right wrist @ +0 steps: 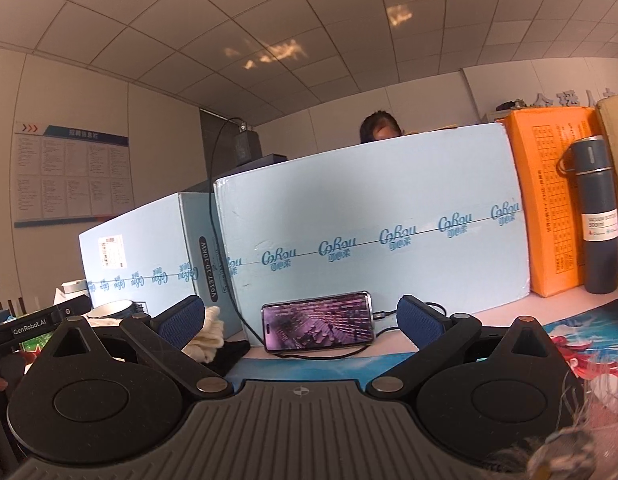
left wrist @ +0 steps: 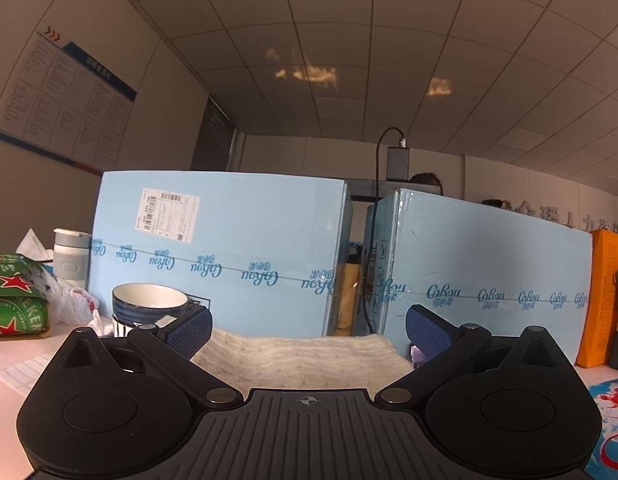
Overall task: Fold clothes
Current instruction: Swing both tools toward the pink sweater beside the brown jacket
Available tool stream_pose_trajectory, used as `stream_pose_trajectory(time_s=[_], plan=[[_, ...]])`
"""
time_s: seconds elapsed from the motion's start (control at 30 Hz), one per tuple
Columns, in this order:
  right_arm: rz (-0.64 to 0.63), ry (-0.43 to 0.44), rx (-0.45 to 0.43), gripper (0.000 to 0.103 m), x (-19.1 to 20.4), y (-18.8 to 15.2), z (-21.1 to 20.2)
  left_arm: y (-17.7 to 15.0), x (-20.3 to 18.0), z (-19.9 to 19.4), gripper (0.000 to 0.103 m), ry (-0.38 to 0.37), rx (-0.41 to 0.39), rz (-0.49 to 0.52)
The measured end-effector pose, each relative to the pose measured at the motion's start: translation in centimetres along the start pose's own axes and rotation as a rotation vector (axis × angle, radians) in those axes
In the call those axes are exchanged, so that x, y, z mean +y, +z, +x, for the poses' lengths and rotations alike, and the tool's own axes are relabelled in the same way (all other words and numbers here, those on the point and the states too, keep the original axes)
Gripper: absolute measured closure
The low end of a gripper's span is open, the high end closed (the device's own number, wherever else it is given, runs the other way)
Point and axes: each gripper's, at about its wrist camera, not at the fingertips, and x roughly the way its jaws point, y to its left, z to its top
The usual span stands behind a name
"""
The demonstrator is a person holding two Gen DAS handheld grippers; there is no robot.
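With its blue-padded fingers spread wide, the left gripper (left wrist: 309, 330) hangs low over the desk, and the cream knitted garment (left wrist: 301, 356) lies right between those fingers, bunched in a soft heap, with no pad (left wrist: 189, 330) visibly pressing on it, so nothing is clamped. Just beyond its left finger sits a striped ceramic bowl (left wrist: 149, 304), and further left a green beer-can pack (left wrist: 15, 296) with a crumpled plastic bag beside it and a pale tumbler (left wrist: 71, 256) behind. Straight ahead, two light blue cartons (left wrist: 229, 248) stand like a wall, a black cable (left wrist: 377, 216) dropping through the gap between them. Over on the other side, the right gripper (right wrist: 301, 322) is just as wide open and holds nothing; the knit (right wrist: 209, 332) shows as a pale lump just past its left finger, lying on something dark, apart from the pad. Dead ahead of it, a phone (right wrist: 319, 326) leans lit-up against the nearer carton (right wrist: 369, 220), its cord trailing past the right finger. Off to the right stand an orange box (right wrist: 549, 208) and a grey vacuum bottle (right wrist: 597, 216), while a colourful printed mat (right wrist: 569, 332) covers the desk there. Behind the cartons, a person's dark hair (right wrist: 379, 122) just shows above the edge.
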Motion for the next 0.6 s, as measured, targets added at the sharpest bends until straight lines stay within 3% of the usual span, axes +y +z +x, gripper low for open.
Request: stream_pose_trajectory(time_s=[0.1,0.23,0.33,0.43,0.6], plan=[[-0.009,-0.053,-0.016,0.000,-1.9,0.5,-1.9,0.1,-3.1,0.4,0.000,-0.107,0.078,0.016],[-0.028,-0.157,-0.052,0.000,-4.9,1.4,-4.5,0.4,-8.8,0.7,0.000,-0.282,0.117,0.079],[-0.024,-0.267,-0.093,0.000,-7.9,2.2,-6.2,0.7,-12.9,2.0,0.000,-0.393,0.146,0.066],[0.022,-0.402,-0.136,0.000,-11.8,3.2,-7.9,1.1,-17.0,3.4,0.000,-0.503,0.176,0.039],[0.212,-0.721,-0.193,0.000,-21.4,5.1,-10.9,0.8,-24.2,7.2,0.000,-0.624,0.200,-0.054]])
